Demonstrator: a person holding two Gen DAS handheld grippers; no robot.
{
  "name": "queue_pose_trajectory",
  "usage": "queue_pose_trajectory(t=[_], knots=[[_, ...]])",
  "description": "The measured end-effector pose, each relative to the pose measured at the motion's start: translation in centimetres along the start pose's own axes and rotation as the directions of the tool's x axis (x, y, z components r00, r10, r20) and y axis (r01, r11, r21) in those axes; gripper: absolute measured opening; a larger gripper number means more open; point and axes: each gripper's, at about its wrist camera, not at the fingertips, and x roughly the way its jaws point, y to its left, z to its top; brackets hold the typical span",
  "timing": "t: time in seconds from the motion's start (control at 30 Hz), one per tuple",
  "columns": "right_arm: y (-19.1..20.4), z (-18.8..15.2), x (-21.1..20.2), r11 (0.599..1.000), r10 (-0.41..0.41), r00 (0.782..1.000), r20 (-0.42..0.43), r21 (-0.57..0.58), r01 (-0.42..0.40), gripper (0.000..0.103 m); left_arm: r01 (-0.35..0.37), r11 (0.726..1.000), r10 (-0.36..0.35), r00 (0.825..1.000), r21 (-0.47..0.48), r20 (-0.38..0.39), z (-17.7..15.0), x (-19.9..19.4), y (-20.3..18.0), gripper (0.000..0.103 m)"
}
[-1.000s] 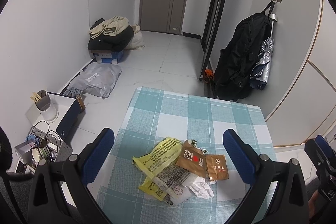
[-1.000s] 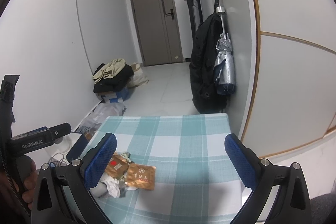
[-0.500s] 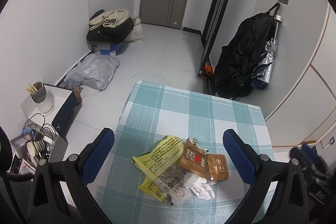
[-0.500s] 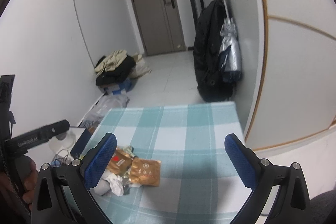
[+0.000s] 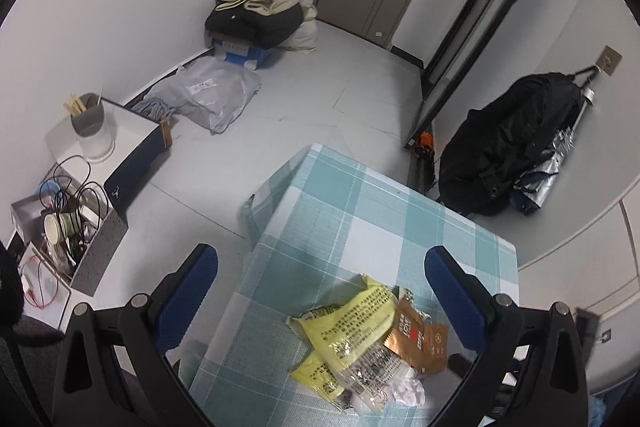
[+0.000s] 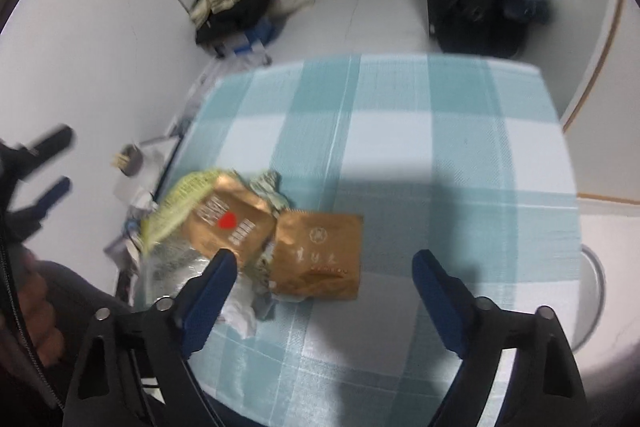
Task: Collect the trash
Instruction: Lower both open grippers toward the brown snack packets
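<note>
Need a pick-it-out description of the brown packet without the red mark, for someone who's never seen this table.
On the teal-and-white checked tablecloth one small pile of trash sits by an edge. The plain brown packet lies flat at the pile's outer side, toward the bare cloth. Its neighbouring brown packet carries a red mark; this one shows only pale print.

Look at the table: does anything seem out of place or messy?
Yes. A heap of crumpled wrappers, yellow, brown and clear, with a white tissue, lies loose near one edge of the checked tablecloth.
</note>
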Motion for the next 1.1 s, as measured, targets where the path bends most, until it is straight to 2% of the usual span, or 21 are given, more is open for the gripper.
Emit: queue_pose_trajectory(t=[0.1, 0.27, 0.33, 0.6, 0.67, 0.73, 0.77, 1.1], knots=[[0.5, 0.0, 1.6, 1.000, -0.021, 0.999, -0.050, -0.002, 0.021, 0.078, 0.003, 1.000, -0.003, 1.000, -0.014, -0.010, 0.2, 0.3, 0.4, 0.102], [1.2, -0.4, 3.2, 0.997, -0.069, 0.994, -0.080, -0.027, 0.067, 0.076, 0.015, 1.000, -0.016, 0.999, -0.023, -0.028, 0.3, 0.6, 0.9, 0.102], [1.4, -0.6, 3.7, 0.997, -0.075, 0.993, -0.095, -0.022, 0.074, 0.069, 0.018, 0.999, -0.019, 0.999, -0.027, -0.034, 0.2, 0.7, 1.0, 0.102], [2.4, -0.8, 3.9, 0.982, -0.156, 0.987, -0.040, -0.111, 0.151, 0.061, 0.004, 1.000, -0.004, 0.999, 0.011, -0.043, 0.0, 1.0, 0.7, 0.102], [2.0, -1.0, 3.6, 0.987, -0.133, 0.991, -0.030, -0.096, 0.129, 0.058, 0.004, 1.000, -0.003, 0.999, 0.031, -0.047, -0.2, 1.1, 0.4, 0.102], [1.2, -1.0, 3.3, 0.993, -0.106, 0.994, -0.029, -0.059, 0.104, 0.046, 0.001, 0.998, 0.002, 0.999, 0.055, -0.053, -0.4, 1.3, 0.0, 0.102], [0.9, -0.9, 3.2, 0.994, -0.098, 0.995, -0.029, -0.048, 0.097, 0.043, -0.002, 0.998, 0.006, 0.998, 0.068, -0.056, -0.5, 1.4, -0.2, 0.102], [-0.8, -1.7, 1.3, 1.000, -0.022, 1.000, 0.011, 0.021, 0.022, 0.038, -0.003, 0.980, 0.015, 0.998, 0.201, -0.058, -1.5, 1.7, -2.6, 0.102]])
